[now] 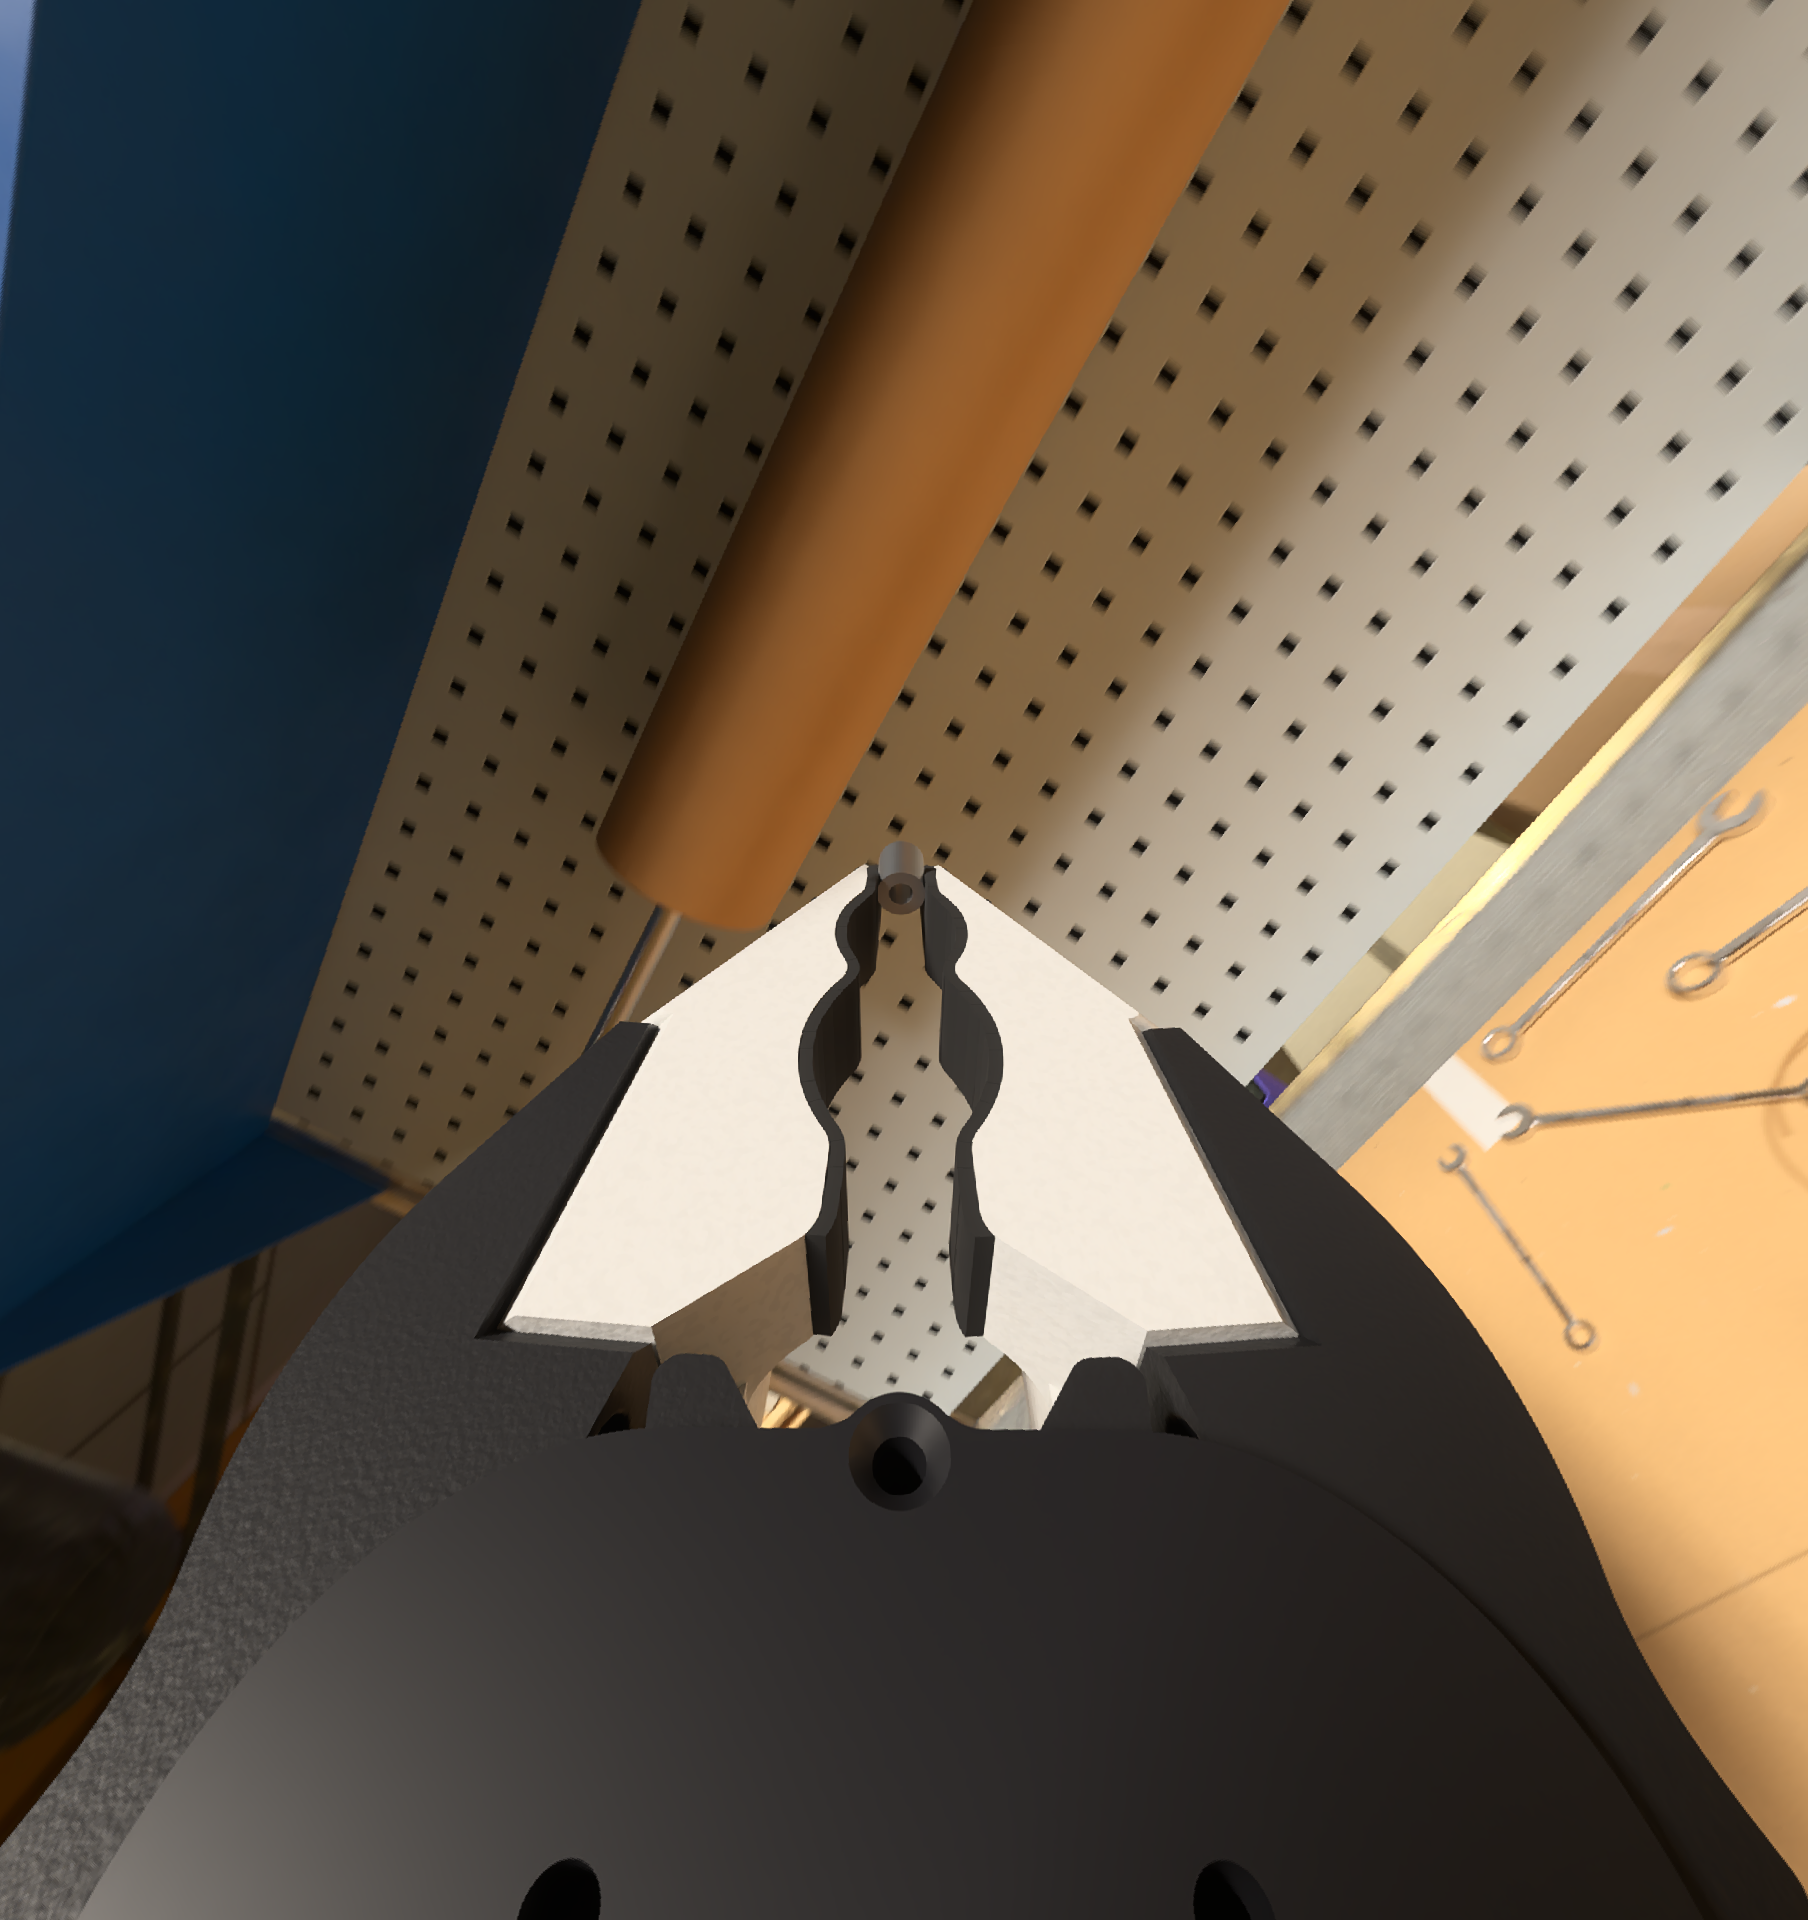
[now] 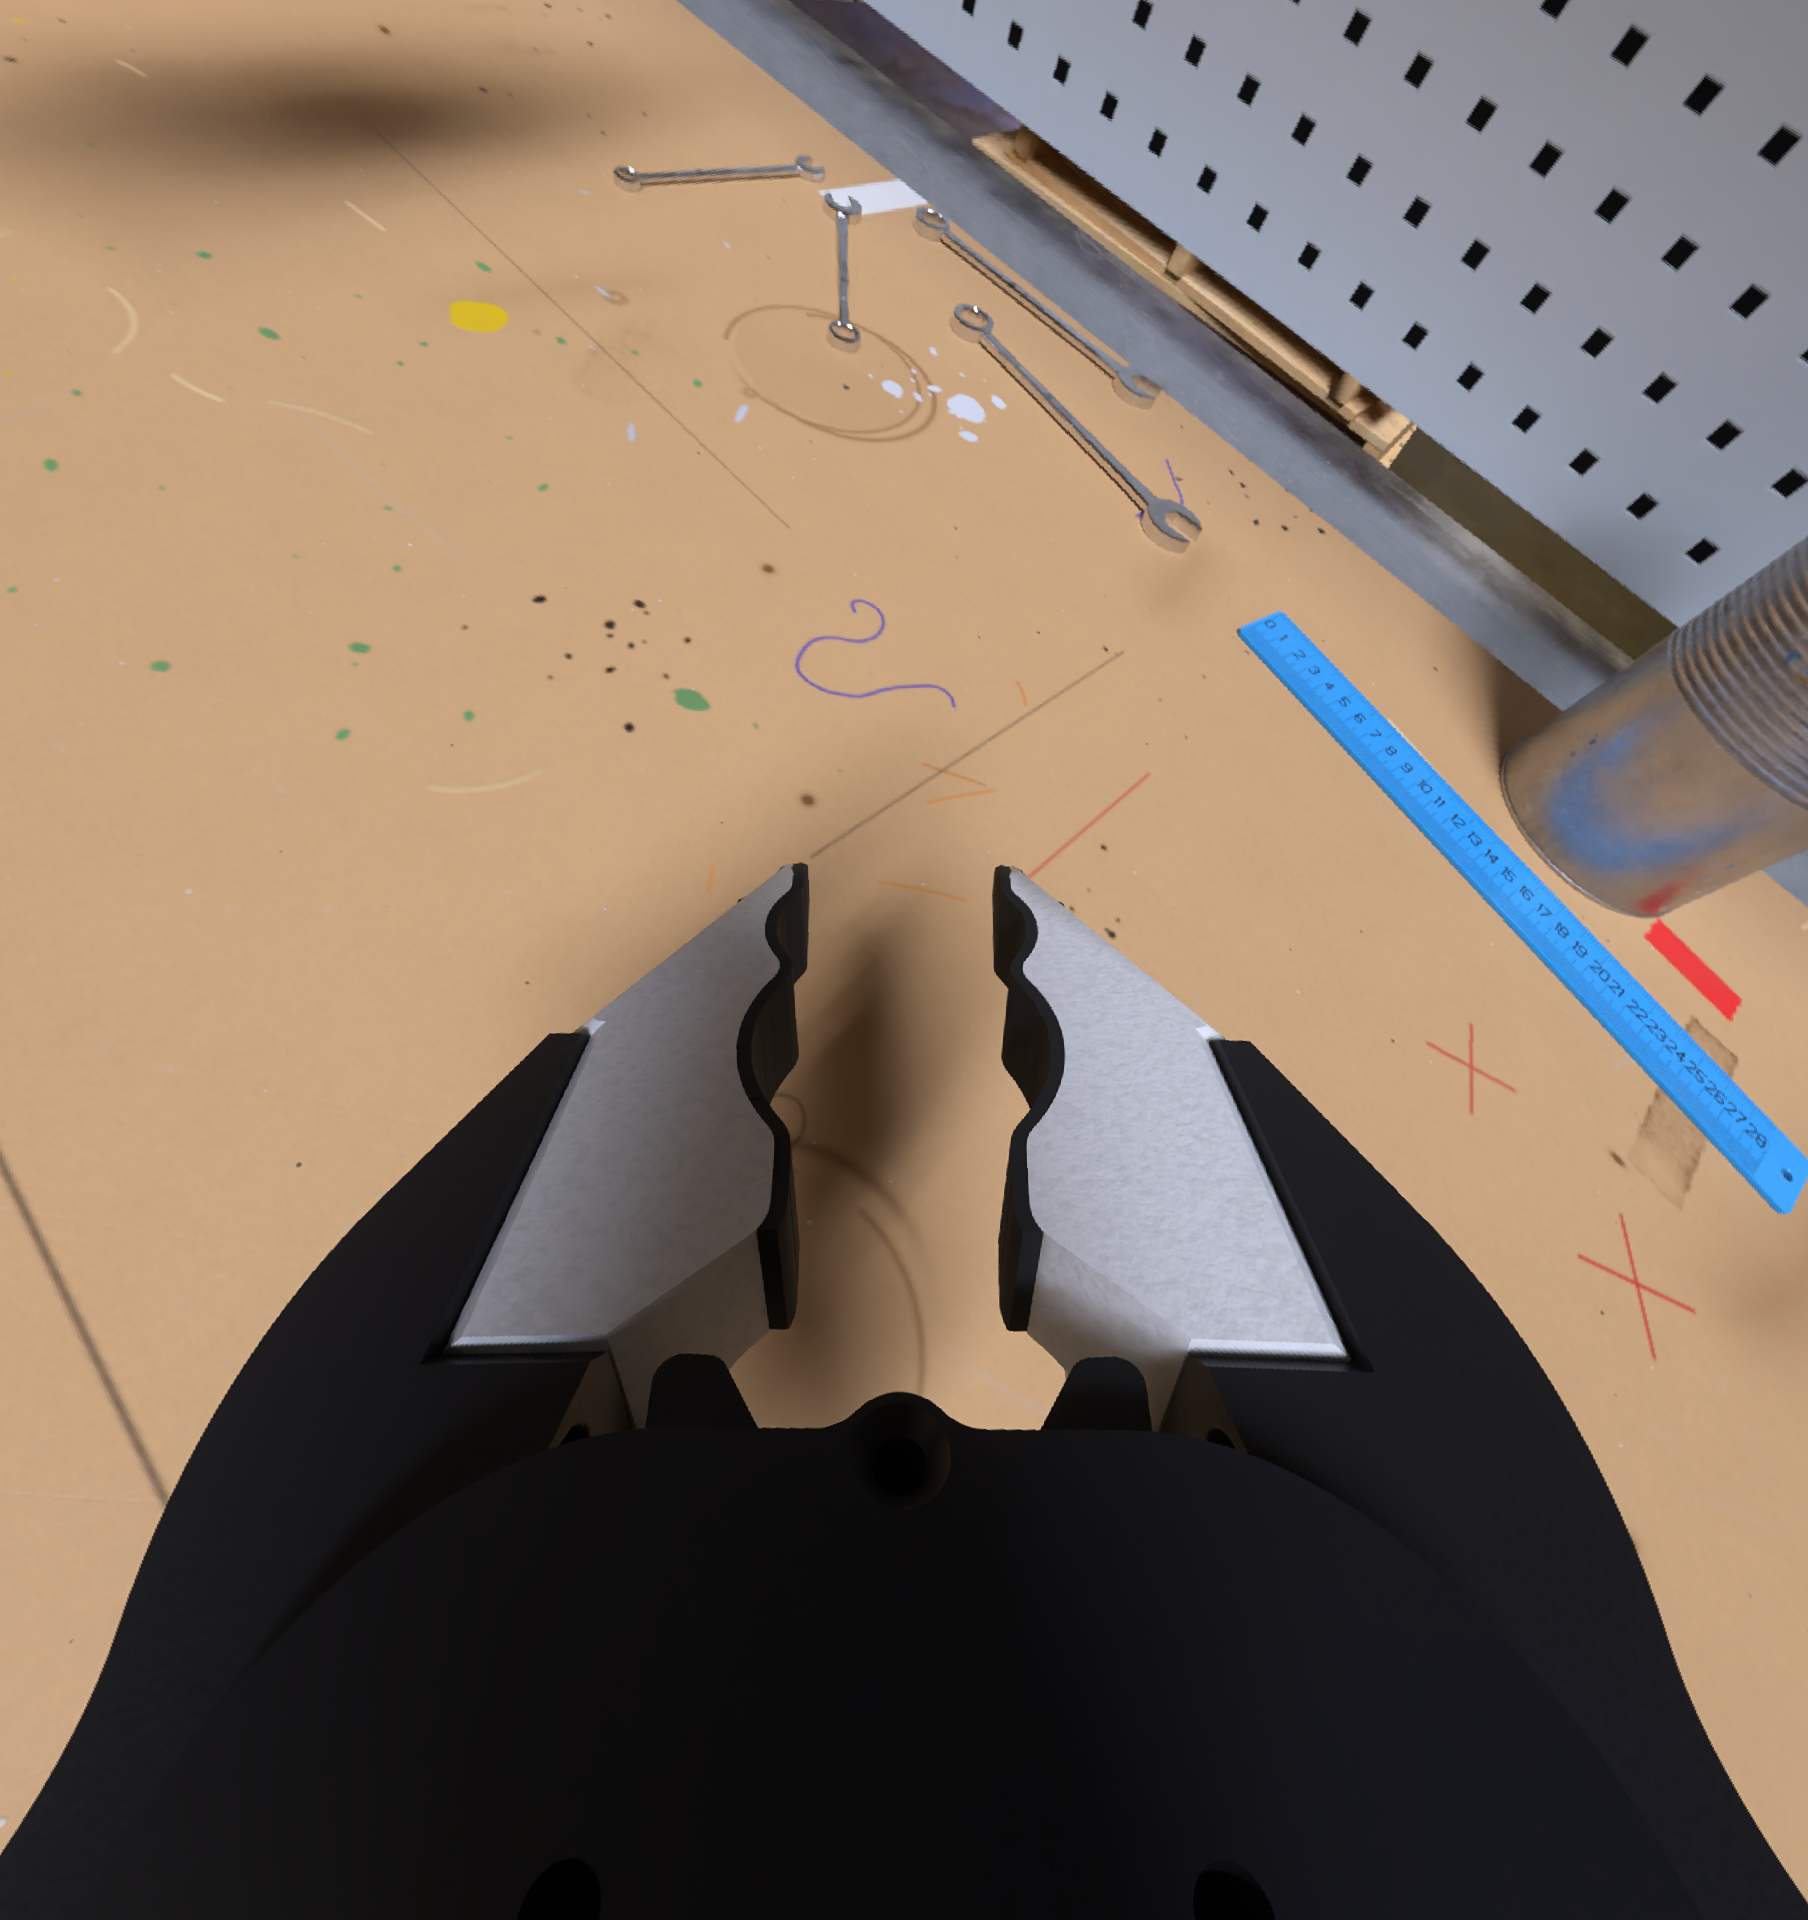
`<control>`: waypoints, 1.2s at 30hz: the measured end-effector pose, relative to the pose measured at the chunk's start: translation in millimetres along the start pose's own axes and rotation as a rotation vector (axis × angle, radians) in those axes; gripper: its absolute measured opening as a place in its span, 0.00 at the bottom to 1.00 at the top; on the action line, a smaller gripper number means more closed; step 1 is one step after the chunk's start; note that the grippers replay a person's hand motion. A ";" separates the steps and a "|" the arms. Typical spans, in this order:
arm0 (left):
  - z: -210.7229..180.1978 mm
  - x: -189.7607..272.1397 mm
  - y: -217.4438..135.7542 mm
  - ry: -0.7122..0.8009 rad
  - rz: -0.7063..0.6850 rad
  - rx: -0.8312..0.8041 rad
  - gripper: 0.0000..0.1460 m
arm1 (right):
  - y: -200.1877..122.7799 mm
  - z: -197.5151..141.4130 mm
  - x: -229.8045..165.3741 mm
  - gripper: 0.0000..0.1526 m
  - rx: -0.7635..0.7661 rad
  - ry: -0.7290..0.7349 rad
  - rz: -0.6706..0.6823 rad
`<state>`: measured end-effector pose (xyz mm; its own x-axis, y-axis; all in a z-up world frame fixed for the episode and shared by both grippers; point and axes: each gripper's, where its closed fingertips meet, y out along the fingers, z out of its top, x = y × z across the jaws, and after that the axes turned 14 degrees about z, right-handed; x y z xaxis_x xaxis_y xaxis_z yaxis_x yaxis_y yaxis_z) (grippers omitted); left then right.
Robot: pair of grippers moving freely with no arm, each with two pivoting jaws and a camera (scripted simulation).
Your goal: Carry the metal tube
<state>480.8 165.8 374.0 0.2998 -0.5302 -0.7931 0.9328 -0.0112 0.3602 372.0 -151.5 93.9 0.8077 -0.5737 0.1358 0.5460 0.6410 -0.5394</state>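
Metal tube (image 1: 901,891) pinched in left tongs (image 1: 901,902); right tongs (image 2: 900,878) agape.

Left tool (image 1: 901,891) pinched nearly closed; right tool (image 2: 900,883) spread apart.

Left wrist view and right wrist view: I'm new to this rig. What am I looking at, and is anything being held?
Each picture comes from a camera on one of two free-moving claws, looking along its fingers. The left claw is closed at its tips on a small metal tube, seen end-on, in front of a pegboard and a brown cylinder. The right claw is open and empty above a tan workbench with four wrenches and a blue ruler; a threaded pipe shows at the right edge.
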 end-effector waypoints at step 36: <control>194.9 299.7 -83.9 -0.012 -0.792 0.489 0.05 | 3.8 -39.4 -23.5 0.54 -0.134 -0.119 0.294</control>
